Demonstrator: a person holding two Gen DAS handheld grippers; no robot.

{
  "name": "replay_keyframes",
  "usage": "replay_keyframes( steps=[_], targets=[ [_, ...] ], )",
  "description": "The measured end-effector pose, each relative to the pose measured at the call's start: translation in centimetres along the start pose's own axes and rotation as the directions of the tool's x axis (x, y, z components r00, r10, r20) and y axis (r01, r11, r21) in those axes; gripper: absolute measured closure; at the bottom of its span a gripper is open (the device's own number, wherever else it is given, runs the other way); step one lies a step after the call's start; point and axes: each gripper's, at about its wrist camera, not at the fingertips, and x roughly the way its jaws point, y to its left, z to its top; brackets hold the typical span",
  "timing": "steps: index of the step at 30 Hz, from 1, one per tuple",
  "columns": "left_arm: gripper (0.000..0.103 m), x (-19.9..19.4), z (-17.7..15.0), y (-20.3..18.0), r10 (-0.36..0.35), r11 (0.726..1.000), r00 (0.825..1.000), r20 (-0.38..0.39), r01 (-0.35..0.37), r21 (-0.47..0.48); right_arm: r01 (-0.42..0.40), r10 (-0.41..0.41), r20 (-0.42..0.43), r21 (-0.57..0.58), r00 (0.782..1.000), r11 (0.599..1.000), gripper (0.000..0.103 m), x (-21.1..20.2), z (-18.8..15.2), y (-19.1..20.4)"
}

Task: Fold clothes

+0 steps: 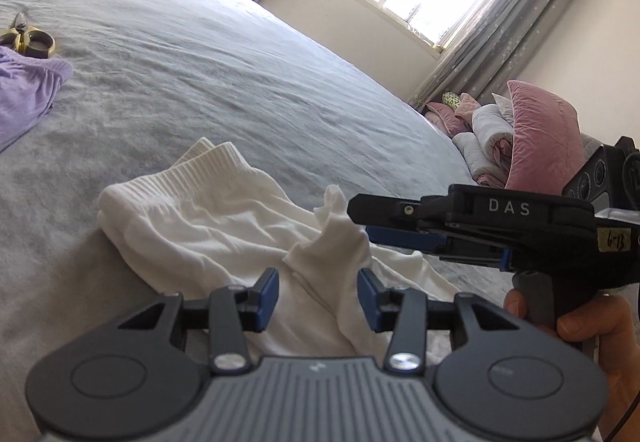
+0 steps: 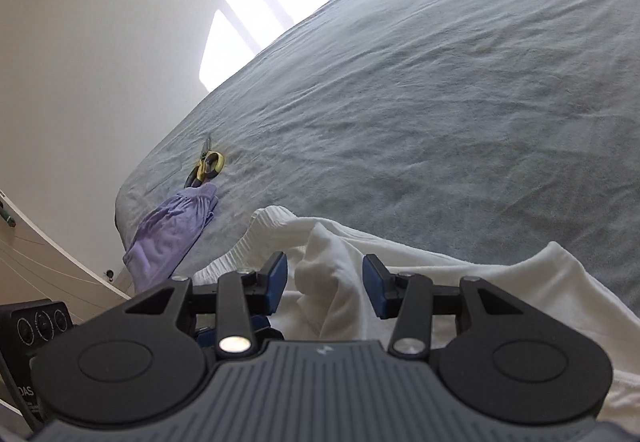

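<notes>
Both claws hanging part open, gripping nothing: left gripper (image 1: 318, 294) and right gripper (image 2: 325, 284) each straddling a loose fold of the white garment (image 1: 208, 217), lying on the grey bed (image 1: 200, 73) at 6 o'clock.

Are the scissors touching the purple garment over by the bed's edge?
Touching. In the right wrist view the scissors' handles meet the purple garment's gathered hem with no bedsheet between; the left wrist view agrees.

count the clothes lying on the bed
2. A white garment lies crumpled near the front edge of the bed, and a purple garment lies near the scissors. More may be out of view.
</notes>
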Motion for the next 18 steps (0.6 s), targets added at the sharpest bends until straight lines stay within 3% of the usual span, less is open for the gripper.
replay_keyframes(
  steps=[1, 2, 3, 6, 10, 14, 18],
  targets=[
    [0.059, 0.1, -0.2, 0.0, 0.002, 1.000, 1.000, -0.003, -0.002, -0.008, 0.020, -0.020, 0.001, -0.035, 1.000, 0.999, 0.058, 0.7, 0.0, 0.4],
    [0.059, 0.1, -0.3, 0.0, 0.003, 1.000, 1.000, -0.004, -0.003, -0.016, 0.032, -0.032, 0.001, -0.065, 0.999, 0.997, 0.074, 1.1, 0.0, 0.6],
    [0.059, 0.1, -0.5, 0.0, 0.003, 1.000, 1.000, -0.005, -0.003, -0.024, 0.036, -0.036, 0.005, -0.076, 0.999, 0.996, 0.096, 1.2, -0.2, 0.6],
    [0.059, 0.5, -0.6, 0.1, -0.006, 0.999, 1.000, -0.008, 0.006, -0.048, 0.025, -0.023, 0.030, -0.060, 0.999, 0.998, 0.097, 0.6, -0.7, -0.2],
    [0.059, 1.3, -0.5, 0.1, -0.023, 0.997, 1.000, -0.020, 0.021, -0.071, -0.051, 0.045, 0.097, 0.068, 0.994, 0.996, 0.097, -1.6, -1.4, -2.6],
    [0.059, 2.6, -0.1, 0.1, -0.064, 0.993, 0.997, -0.044, 0.059, -0.107, -0.134, 0.103, 0.154, 0.209, 0.983, 0.969, 0.097, -3.8, -2.6, -5.5],
    [0.060, 4.2, 0.4, -0.3, -0.121, 0.986, 0.990, -0.079, 0.111, -0.125, -0.160, 0.106, 0.179, 0.322, 0.978, 0.933, 0.097, -4.7, -3.8, -8.0]
  ],
)
